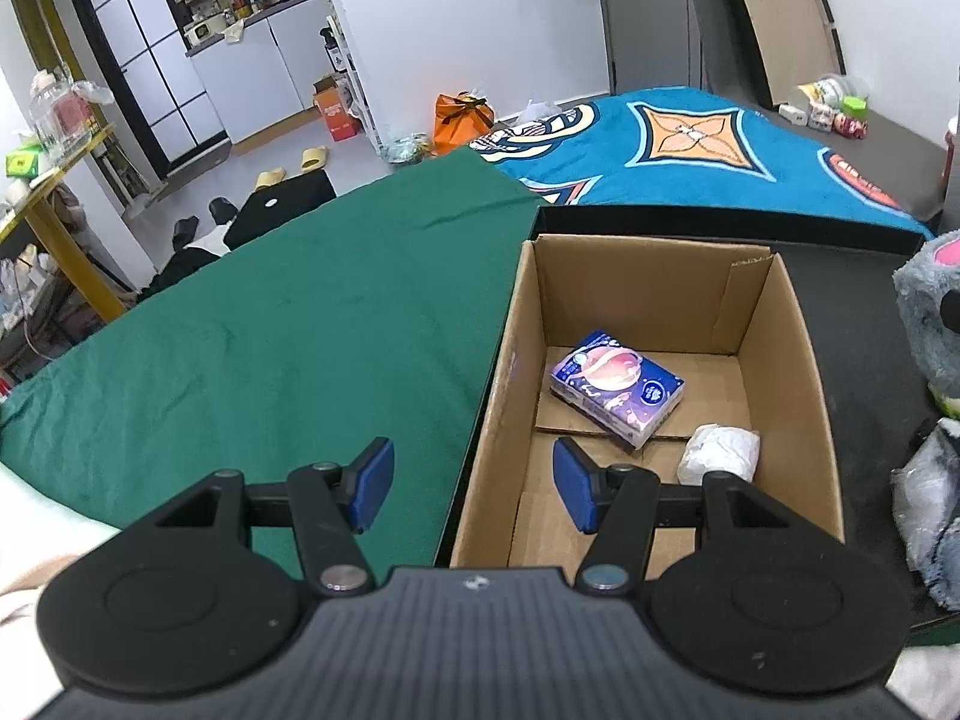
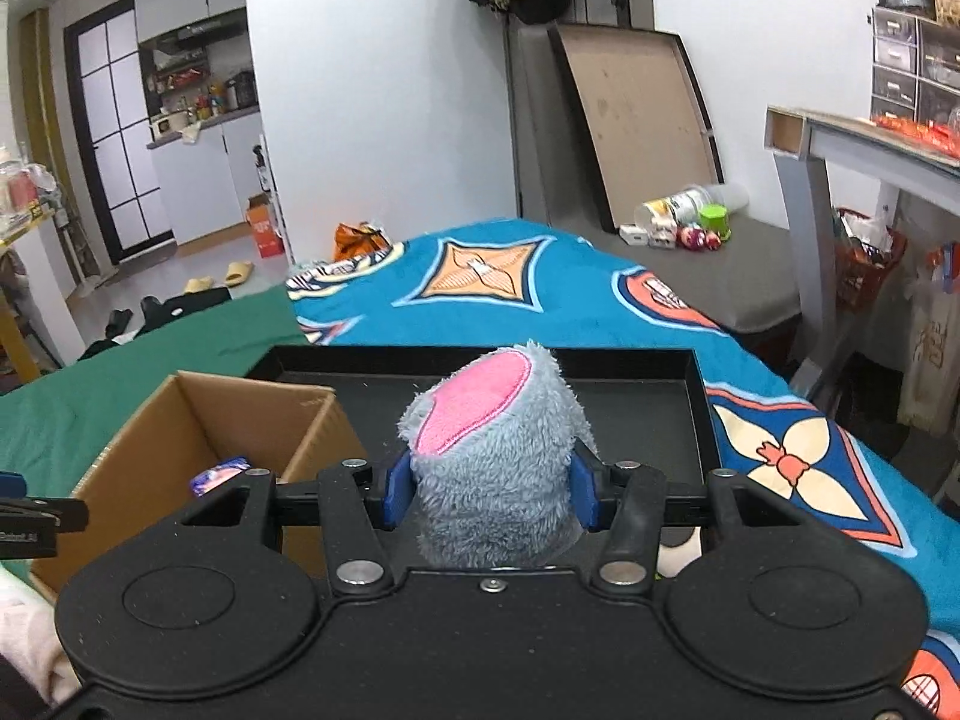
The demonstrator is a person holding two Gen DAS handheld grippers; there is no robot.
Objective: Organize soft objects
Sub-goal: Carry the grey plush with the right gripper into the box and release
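An open cardboard box (image 1: pixel 798 354) stands on a black tray (image 2: pixel 696 414). Inside it lie a blue tissue pack (image 1: pixel 618 387) and a white crumpled wad (image 1: pixel 720 450). My left gripper (image 1: pixel 474 483) is open and empty, straddling the box's near left wall. My right gripper (image 2: pixel 489 489) is shut on a grey plush toy (image 2: pixel 492 456) with a pink ear patch, held over the tray just right of the box (image 2: pixel 144 426). The plush also shows at the right edge of the left wrist view (image 1: pixel 930 336).
A green cloth (image 1: pixel 270 348) covers the surface left of the tray. A blue patterned blanket (image 2: pixel 540 288) lies beyond it. A grey table (image 2: pixel 852 138) stands at the right. Bottles and clutter (image 2: pixel 684 222) sit on a grey ledge behind.
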